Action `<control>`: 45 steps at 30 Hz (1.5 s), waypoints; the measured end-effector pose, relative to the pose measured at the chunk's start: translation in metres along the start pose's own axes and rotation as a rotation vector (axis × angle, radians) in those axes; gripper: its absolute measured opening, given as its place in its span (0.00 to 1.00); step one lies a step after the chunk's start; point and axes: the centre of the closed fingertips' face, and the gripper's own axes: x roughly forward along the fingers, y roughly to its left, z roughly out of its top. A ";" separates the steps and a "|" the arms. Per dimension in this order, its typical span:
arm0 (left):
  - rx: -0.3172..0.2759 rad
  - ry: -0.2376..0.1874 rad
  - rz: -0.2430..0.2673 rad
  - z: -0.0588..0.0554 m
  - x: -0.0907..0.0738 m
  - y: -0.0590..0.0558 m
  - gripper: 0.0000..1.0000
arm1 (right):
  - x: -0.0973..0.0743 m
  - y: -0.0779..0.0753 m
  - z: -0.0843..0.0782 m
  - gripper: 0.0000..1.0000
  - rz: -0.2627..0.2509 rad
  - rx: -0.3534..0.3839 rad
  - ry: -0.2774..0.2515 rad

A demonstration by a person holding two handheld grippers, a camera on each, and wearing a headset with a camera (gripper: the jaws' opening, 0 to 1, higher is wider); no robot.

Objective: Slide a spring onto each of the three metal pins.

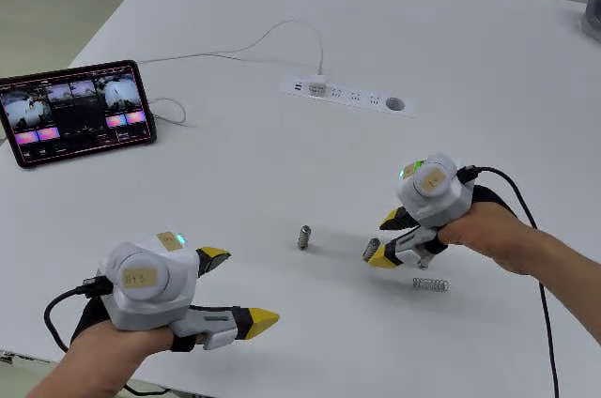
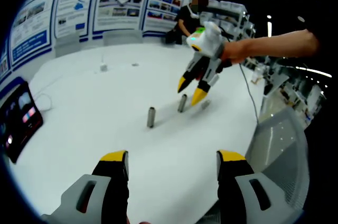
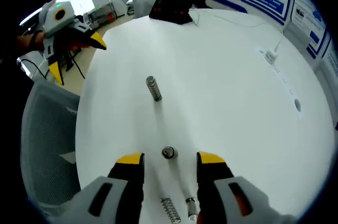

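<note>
A pin with a spring (image 1: 304,237) (image 3: 153,87) (image 2: 151,117) on it stands upright mid-table. A second upright pin (image 1: 372,249) (image 3: 168,152) (image 2: 182,102) stands just off the tips of my right gripper (image 1: 383,240) (image 3: 170,161), whose jaws are open on either side of it without touching it. Behind that gripper, a loose spring (image 1: 430,283) (image 3: 169,209) lies flat on the table beside a small metal piece (image 3: 190,206). My left gripper (image 1: 237,287) (image 2: 172,156) hovers open and empty at the near left, pointing towards the pins.
A tablet (image 1: 77,112) with a lit screen lies at the far left. A white power strip (image 1: 346,94) with a plugged-in cable lies at the back. The table's front edge (image 1: 310,389) runs just below the left gripper. A grey chair (image 3: 47,145) stands beyond that edge.
</note>
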 end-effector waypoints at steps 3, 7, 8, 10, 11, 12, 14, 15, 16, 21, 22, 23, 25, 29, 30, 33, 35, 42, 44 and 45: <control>0.002 -0.001 0.001 0.001 -0.002 -0.001 0.69 | -0.003 0.001 0.001 0.41 -0.002 0.038 -0.031; 0.004 -0.001 0.002 0.001 -0.003 -0.002 0.69 | -0.008 0.002 0.000 0.42 -0.009 0.072 -0.058; 0.006 -0.001 0.003 0.001 -0.004 -0.002 0.69 | -0.010 0.001 -0.001 0.42 -0.014 0.082 -0.067; 0.005 -0.003 0.004 0.002 -0.005 -0.003 0.69 | -0.013 0.000 -0.001 0.43 -0.020 0.098 -0.084; 0.006 -0.004 0.005 0.002 -0.004 -0.002 0.69 | -0.015 -0.001 -0.001 0.43 -0.026 0.116 -0.101; 0.007 -0.004 0.006 0.003 -0.004 -0.002 0.69 | -0.016 -0.001 -0.001 0.43 -0.027 0.127 -0.111; 0.006 -0.008 0.006 0.004 -0.004 -0.003 0.69 | -0.020 -0.002 0.000 0.43 -0.034 0.160 -0.145; 0.006 -0.009 0.006 0.005 -0.004 -0.004 0.69 | -0.022 -0.002 0.001 0.43 -0.037 0.170 -0.157; 0.007 -0.011 0.007 0.006 -0.004 -0.004 0.69 | -0.024 0.000 0.000 0.44 -0.037 0.183 -0.169; 0.011 -0.015 0.004 0.009 -0.002 -0.005 0.69 | -0.033 0.000 -0.003 0.45 -0.057 0.231 -0.217; 0.012 -0.015 0.003 0.009 -0.001 -0.006 0.69 | -0.034 0.001 -0.003 0.45 -0.059 0.240 -0.225; 0.013 -0.016 0.002 0.010 -0.001 -0.006 0.69 | -0.036 0.001 -0.004 0.45 -0.063 0.256 -0.239; 0.014 -0.017 0.000 0.010 0.000 -0.006 0.69 | -0.039 0.002 -0.006 0.46 -0.066 0.279 -0.257; 0.020 -0.016 -0.005 0.012 0.002 -0.008 0.70 | -0.045 0.004 -0.010 0.48 -0.081 0.333 -0.307; 0.021 -0.016 -0.006 0.012 0.002 -0.008 0.70 | -0.046 0.006 -0.010 0.49 -0.082 0.341 -0.315; 0.027 -0.013 -0.010 0.012 0.003 -0.009 0.70 | -0.051 0.009 -0.015 0.51 -0.094 0.374 -0.341; 0.029 -0.013 -0.011 0.012 0.003 -0.009 0.70 | -0.053 0.011 -0.018 0.52 -0.097 0.385 -0.351; 0.037 -0.012 -0.013 0.015 0.005 -0.007 0.70 | -0.063 0.020 -0.027 0.56 -0.123 0.406 -0.379; 0.039 -0.012 -0.014 0.016 0.006 -0.007 0.70 | -0.065 0.024 -0.030 0.57 -0.127 0.413 -0.386; 0.040 -0.012 -0.015 0.016 0.006 -0.007 0.70 | -0.066 0.025 -0.030 0.58 -0.130 0.413 -0.389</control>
